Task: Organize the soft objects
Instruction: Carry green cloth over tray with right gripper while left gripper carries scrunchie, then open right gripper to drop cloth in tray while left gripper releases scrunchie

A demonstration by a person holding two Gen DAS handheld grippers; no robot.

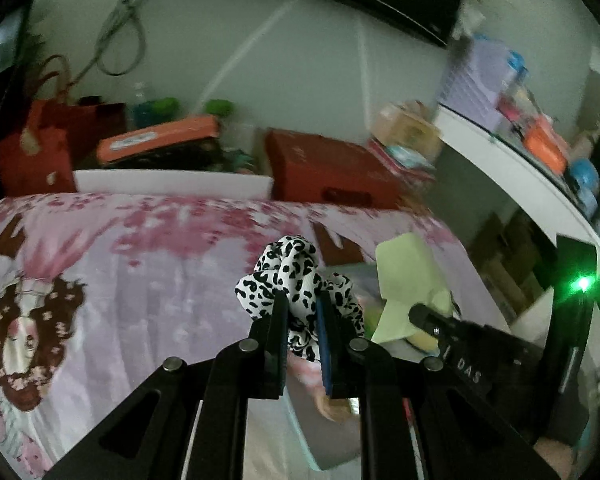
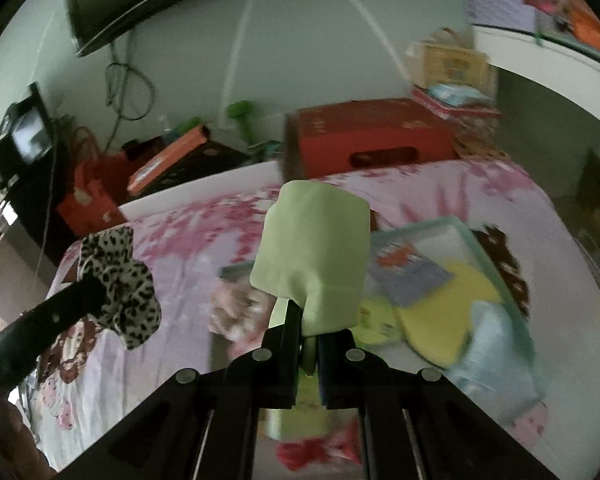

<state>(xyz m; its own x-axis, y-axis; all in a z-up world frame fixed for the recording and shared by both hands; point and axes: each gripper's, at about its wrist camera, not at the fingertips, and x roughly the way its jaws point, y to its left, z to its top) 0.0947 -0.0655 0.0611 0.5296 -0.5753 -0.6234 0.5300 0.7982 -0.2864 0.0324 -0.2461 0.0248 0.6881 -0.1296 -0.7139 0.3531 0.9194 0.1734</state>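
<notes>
My left gripper (image 1: 303,300) is shut on a black-and-white spotted scrunchie (image 1: 296,276) and holds it above the pink patterned bedspread (image 1: 140,264). The scrunchie also shows at the left of the right wrist view (image 2: 124,288). My right gripper (image 2: 309,320) is shut on a pale green soft cloth (image 2: 316,256), held up over a shallow tray (image 2: 496,256) with a green rim. The green cloth shows to the right in the left wrist view (image 1: 408,280), with the right gripper (image 1: 420,316) below it.
The tray holds a yellow cloth (image 2: 448,308), a light blue cloth (image 2: 496,344) and printed cards (image 2: 412,272). A pinkish soft item (image 2: 236,312) lies beside it. Red boxes (image 2: 372,136) and clutter stand behind the bed. A white shelf (image 1: 500,164) is at right.
</notes>
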